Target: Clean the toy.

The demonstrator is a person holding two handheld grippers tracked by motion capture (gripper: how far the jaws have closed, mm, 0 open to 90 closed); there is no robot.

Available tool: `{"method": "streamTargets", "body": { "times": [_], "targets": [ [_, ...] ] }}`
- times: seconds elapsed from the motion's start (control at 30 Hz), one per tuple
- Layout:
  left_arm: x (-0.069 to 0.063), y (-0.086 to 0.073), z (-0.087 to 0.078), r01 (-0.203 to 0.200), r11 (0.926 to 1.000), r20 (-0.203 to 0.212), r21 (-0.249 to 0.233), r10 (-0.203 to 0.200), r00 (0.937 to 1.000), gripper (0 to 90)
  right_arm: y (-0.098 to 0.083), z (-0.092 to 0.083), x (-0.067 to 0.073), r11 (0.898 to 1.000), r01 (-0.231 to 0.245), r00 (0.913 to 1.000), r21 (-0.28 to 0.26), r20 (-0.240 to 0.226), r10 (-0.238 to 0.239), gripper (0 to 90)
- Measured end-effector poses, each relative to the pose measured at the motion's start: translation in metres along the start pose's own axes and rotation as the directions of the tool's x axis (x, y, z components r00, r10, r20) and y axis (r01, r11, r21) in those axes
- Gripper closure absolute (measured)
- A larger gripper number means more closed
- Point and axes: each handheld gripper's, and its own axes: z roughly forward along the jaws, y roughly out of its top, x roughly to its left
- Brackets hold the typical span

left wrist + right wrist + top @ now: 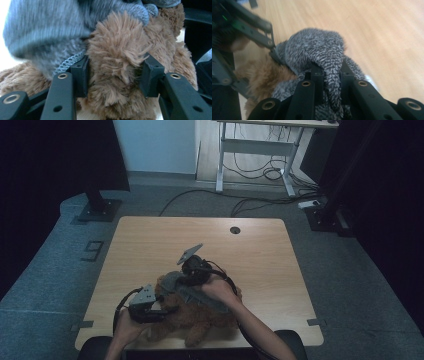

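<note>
The brown plush bear (197, 320) lies on the wooden table (260, 250) near its front edge. The left gripper (116, 75) is clamped on a furry limb of the bear, fur bulging between the pads. The right gripper (329, 75) pinches a fold of grey knit garment (314, 47) draped just above the bear.
</note>
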Motion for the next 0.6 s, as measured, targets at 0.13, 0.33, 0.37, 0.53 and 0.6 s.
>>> {"method": "streamTargets", "body": {
  "times": [0.13,0.33,0.37,0.53,0.6],
  "targets": [
    [0.002,-0.002,0.001,0.009,0.9999,-0.003,0.008,-0.009,1.0000,48.7,-0.007,0.018,-0.002,0.998,-0.011,0.9999,0.059,-0.003,0.011,78.7],
    [0.003,-0.003,0.002,0.021,0.9998,0.005,0.002,-0.021,0.9998,48.7,-0.019,0.012,-0.013,0.996,-0.035,0.9992,0.087,0.021,0.034,78.7],
    [0.003,-0.003,0.002,0.020,0.9998,0.005,0.003,-0.021,0.9998,48.7,-0.022,0.010,-0.014,0.995,-0.036,0.9990,0.092,0.028,0.034,78.7],
    [0.004,-0.003,0.001,0.023,0.9997,0.008,0.001,-0.023,0.9997,48.7,-0.039,-0.007,-0.018,0.994,-0.045,0.9970,0.102,0.068,0.038,78.6],
    [0.004,-0.003,0.001,0.020,0.9998,0.008,0.002,-0.020,0.9998,48.6,-0.048,-0.015,-0.020,0.993,-0.050,0.9958,0.104,0.082,0.042,78.6]
  ]
}}
